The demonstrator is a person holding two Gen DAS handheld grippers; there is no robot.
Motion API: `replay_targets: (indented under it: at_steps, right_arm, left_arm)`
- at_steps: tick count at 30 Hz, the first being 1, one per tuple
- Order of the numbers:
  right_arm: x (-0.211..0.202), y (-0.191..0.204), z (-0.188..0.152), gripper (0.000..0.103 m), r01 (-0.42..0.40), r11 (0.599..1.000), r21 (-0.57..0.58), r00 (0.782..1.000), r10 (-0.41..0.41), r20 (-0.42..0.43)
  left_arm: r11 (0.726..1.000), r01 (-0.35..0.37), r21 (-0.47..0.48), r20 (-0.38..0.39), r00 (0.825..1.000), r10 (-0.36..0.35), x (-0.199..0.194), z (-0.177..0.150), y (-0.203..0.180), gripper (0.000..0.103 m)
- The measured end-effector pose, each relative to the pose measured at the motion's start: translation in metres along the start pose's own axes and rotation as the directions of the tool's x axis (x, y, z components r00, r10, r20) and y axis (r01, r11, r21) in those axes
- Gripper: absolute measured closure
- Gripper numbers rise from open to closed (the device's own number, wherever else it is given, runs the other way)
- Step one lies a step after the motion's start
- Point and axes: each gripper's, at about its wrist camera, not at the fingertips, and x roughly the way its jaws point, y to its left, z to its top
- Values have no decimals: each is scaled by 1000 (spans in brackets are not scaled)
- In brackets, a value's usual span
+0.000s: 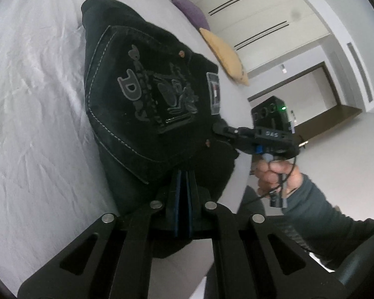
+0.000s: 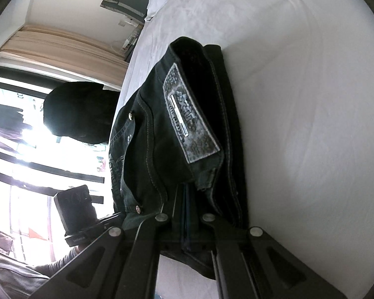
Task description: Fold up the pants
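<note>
Black denim pants [image 1: 142, 94] with grey stitching and an embroidered back pocket lie bunched on the white bed sheet [image 1: 32, 99] near its edge. Both tongs, left [image 1: 183, 174] and right [image 2: 185, 194], are clamped on the waistband end. Thick, floppy cloth like this probably folds best when gripped at the sturdy seams.
</note>
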Motion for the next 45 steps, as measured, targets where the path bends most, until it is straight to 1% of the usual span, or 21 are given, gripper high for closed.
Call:
replay_targets:
  at_steps: [3, 5, 6, 7, 8, 9, 11, 12, 13, 14, 15, 19, 20, 23, 26, 28, 32, 34, 37, 41, 45]
  right_arm:
    - [-1, 5, -2, 103, 10, 1000, -1, 1000, -10, 8]
    - [-4, 12, -2, 100, 22, 1000, -1, 1000, -22, 9]
    - [-9, 21, -2, 82, 21, 1000, -18, 1000, -21, 9]
    - [-18, 30, -6, 70, 11, 999, -40, 1000, -10, 20]
    - [-26, 38, -6, 43, -3, 998, -70, 999, 6, 39]
    - [-34, 45, -7, 23, -6, 996, -93, 998, 11, 59]
    - [-53, 56, -3, 17, -12, 991, -133, 993, 27, 112]
    - [-60, 57, 0, 17, -12, 989, -146, 991, 31, 131]
    - [-65, 55, 6, 17, -4, 990, -143, 989, 26, 148]
    - [-67, 51, 11, 17, 3, 992, -130, 988, 17, 154]
    - [-66, 45, 16, 17, 11, 994, -111, 988, 6, 155]
    - [-44, 25, 32, 18, 25, 998, -60, 994, -18, 105]
    - [-37, 20, 34, 18, 23, 999, -47, 996, -19, 86]
    - [-23, 3, 39, 20, 12, 1000, -20, 998, -11, 59]
    - [-18, 0, 45, 21, -18, 1000, -23, 999, 19, 48]
    - [-11, 4, 48, 21, -13, 999, -41, 1000, 14, 18]
    - [2, 11, 51, 24, -6, 997, -75, 999, 3, -32]
    - [8, 13, 52, 26, 7, 997, -80, 999, -11, -41]
    - [13, 16, 52, 32, 32, 996, -89, 998, -37, -50]
    - [14, 19, 49, 50, 91, 991, -102, 993, -98, -61]
    - [13, 21, 47, 57, 137, 984, -112, 988, -144, -53]
  left_arm:
    - [1000, 1, -10, -2, 1000, -1, 9, 4, -1, 100]
    - [999, -37, 19, -3, 999, 37, 17, 6, -14, 99]
    - [996, -75, 44, 5, 997, 75, 9, 8, -23, 99]
    - [993, -101, 61, 12, 995, 100, 12, 10, -32, 99]
    - [985, -148, 86, 27, 989, 146, 5, 12, -41, 99]
    - [973, -203, 113, 53, 979, 198, -4, 14, -50, 96]
    - [944, -294, 149, 119, 953, 278, -23, 20, -63, 82]
    - [934, -326, 148, 144, 941, 306, -29, 23, -65, 56]
    - [919, -369, 137, 183, 921, 342, -39, 28, -66, 10]
    - [909, -397, 127, 220, 905, 365, -44, 30, -68, 0]
    - [897, -426, 121, 273, 883, 382, -51, 34, -68, 0]
    - [882, -462, 90, 183, 879, 441, -34, 48, -58, 0]
    - [887, -454, 88, 146, 886, 439, -24, 49, -54, 0]
    - [865, -494, 84, 75, 869, 489, 0, 49, -46, 1]
    - [859, -508, 66, 20, 861, 508, 16, 51, -38, 1]
    - [851, -521, 60, -11, 853, 522, 25, 52, -34, 8]
    - [860, -506, 70, -32, 860, 509, 36, 55, -36, 19]
    - [861, -504, 72, -39, 861, 507, 40, 56, -36, 30]
    - [859, -505, 80, -45, 859, 510, 52, 61, -42, 39]
    - [854, -511, 95, -46, 855, 517, 56, 63, -45, 45]
    - [846, -521, 114, -46, 848, 528, 60, 64, -51, 54]
